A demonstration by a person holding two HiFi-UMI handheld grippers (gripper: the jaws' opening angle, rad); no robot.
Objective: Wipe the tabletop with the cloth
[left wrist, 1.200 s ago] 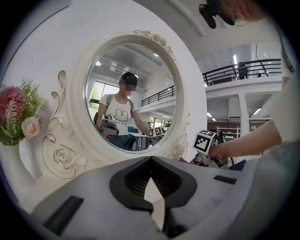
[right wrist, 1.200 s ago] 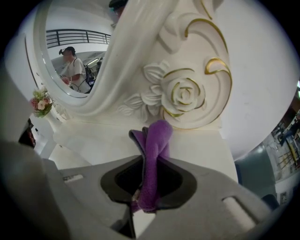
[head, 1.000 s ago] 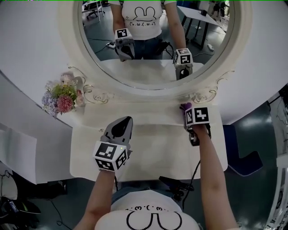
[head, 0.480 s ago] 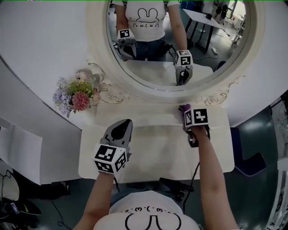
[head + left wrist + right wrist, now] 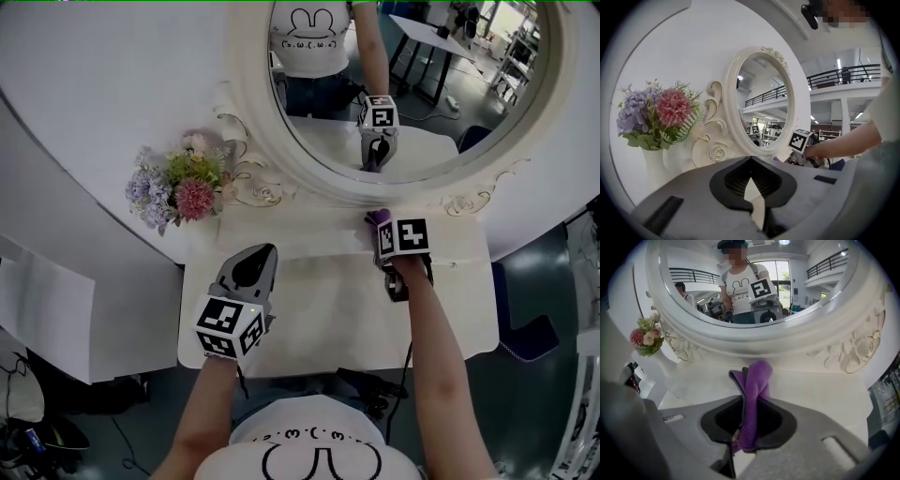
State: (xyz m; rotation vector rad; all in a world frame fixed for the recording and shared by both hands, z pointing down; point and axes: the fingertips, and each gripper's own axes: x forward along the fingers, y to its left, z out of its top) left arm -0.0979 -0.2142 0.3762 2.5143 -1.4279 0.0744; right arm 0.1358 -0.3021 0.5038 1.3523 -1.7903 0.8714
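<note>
A purple cloth (image 5: 379, 217) (image 5: 754, 378) is pinched in my right gripper (image 5: 383, 228) (image 5: 749, 404), which is shut on it. A folded end sticks out past the jaws toward the mirror's base. That gripper is over the back right of the white tabletop (image 5: 328, 314) (image 5: 815, 380); I cannot tell whether the cloth touches the surface. My left gripper (image 5: 262, 250) (image 5: 751, 160) hovers over the table's left half with its jaws shut and nothing between them. From the left gripper view, the right gripper's marker cube (image 5: 799, 140) and the hand holding it show at the right.
A large oval mirror (image 5: 422, 84) in an ornate white frame (image 5: 754, 336) stands along the back edge. A vase of pink and purple flowers (image 5: 180, 187) (image 5: 654, 112) (image 5: 646, 337) sits at the back left corner. The table drops to dark floor in front and at both sides.
The head view has swung, so the table and mirror sit further right in frame. Both grippers now lie a little further left over the tabletop. The right one still holds the cloth.
</note>
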